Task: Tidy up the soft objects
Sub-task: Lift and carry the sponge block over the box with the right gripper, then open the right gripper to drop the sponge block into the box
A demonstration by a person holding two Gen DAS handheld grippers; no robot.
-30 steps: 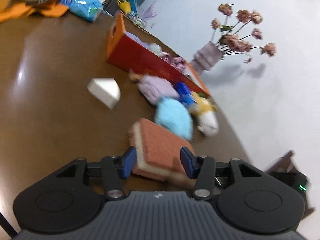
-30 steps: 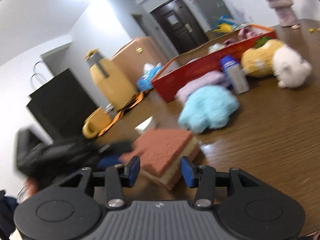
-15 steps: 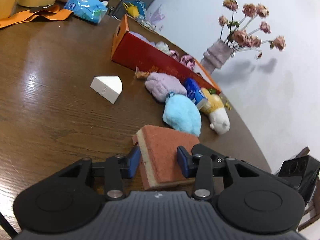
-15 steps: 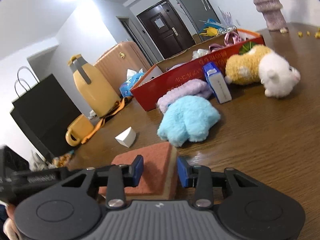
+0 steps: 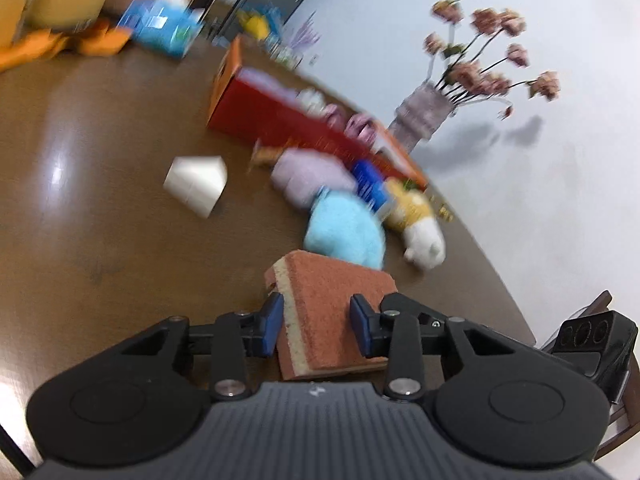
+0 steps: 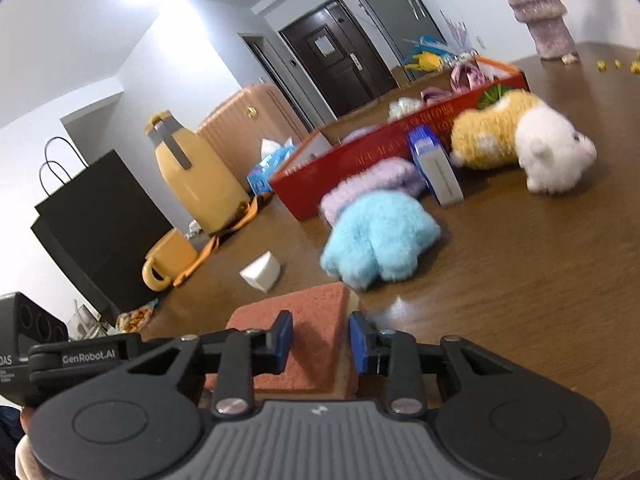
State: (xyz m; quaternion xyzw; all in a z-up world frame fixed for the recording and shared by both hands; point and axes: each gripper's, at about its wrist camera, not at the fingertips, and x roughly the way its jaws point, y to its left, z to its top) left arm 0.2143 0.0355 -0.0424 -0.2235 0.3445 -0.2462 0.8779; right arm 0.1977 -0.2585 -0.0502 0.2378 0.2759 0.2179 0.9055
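A brick-red sponge block with a cream underlayer (image 5: 328,312) sits between the blue pads of my left gripper (image 5: 316,324), which is shut on it. The same sponge (image 6: 304,344) is also held between the pads of my right gripper (image 6: 320,338), shut on its other end. Beyond it lie a light-blue plush (image 6: 380,236), a lilac plush (image 6: 372,188), a yellow-and-white plush animal (image 6: 520,148) and a blue-and-white box (image 6: 434,168), all in front of a long red box (image 6: 384,156) that holds soft items.
A white wedge block (image 5: 196,184) lies on the brown table (image 5: 80,200) to the left. A yellow thermos (image 6: 192,176), yellow mug (image 6: 168,260), orange cloth and black paper bag (image 6: 92,220) stand at the far edge. A vase of dried flowers (image 5: 424,112) stands behind the red box.
Both grippers closed in on the sponge block from opposite ends and now clamp it. The left view has shifted and blurred, so the pair is moving with the sponge.
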